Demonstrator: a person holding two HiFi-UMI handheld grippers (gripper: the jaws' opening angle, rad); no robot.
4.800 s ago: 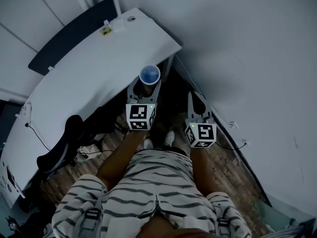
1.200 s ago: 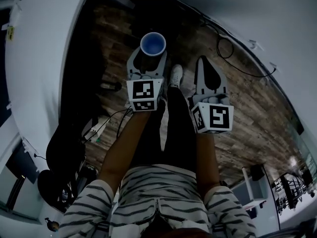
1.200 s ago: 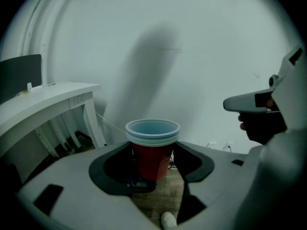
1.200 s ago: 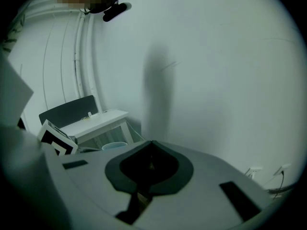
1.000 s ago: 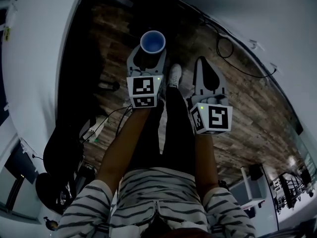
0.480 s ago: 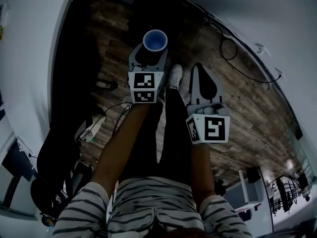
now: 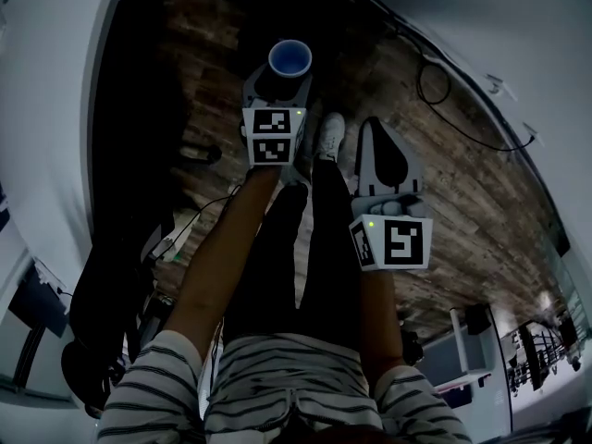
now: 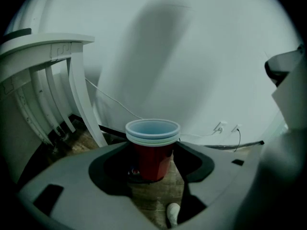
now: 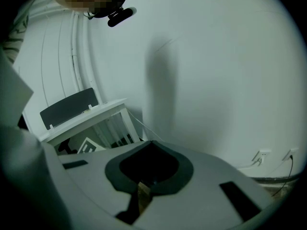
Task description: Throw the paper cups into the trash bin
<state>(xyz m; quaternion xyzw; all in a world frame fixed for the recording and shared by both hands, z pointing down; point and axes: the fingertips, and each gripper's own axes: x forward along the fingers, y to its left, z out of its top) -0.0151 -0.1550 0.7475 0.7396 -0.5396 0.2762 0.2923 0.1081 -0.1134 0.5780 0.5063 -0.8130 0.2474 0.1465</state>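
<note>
Dark wooden floor (image 7: 481, 192) fills the head view, with a white wall (image 7: 518, 26) curving from 12 round to 3 o'clock and a white desk (image 7: 46, 109) down the 9 o'clock side. No trash bin shows in any view, so find it before you commit to a drop. Your left gripper (image 7: 280, 83) sits at 12 o'clock, its jaws spread wide but closed on the red sides of the stacked paper cups (image 7: 289, 60). The cups stand upright with their pale rims above the jaws (at least two are nested, judging by the rims). Your right gripper (image 7: 384, 160), at about 1 o'clock, has its jaws drawn together on nothing. Paper walls likely buckle easily, so grip only firmly enough that the stack cannot slide, and do not tip it while you carry it. Once the bin is under you, bring the cups squarely over its mouth and low before you part the jaws. Hold the right gripper off to the side, clear of the cable (image 7: 435, 91) looped at 2 o'clock.
</note>
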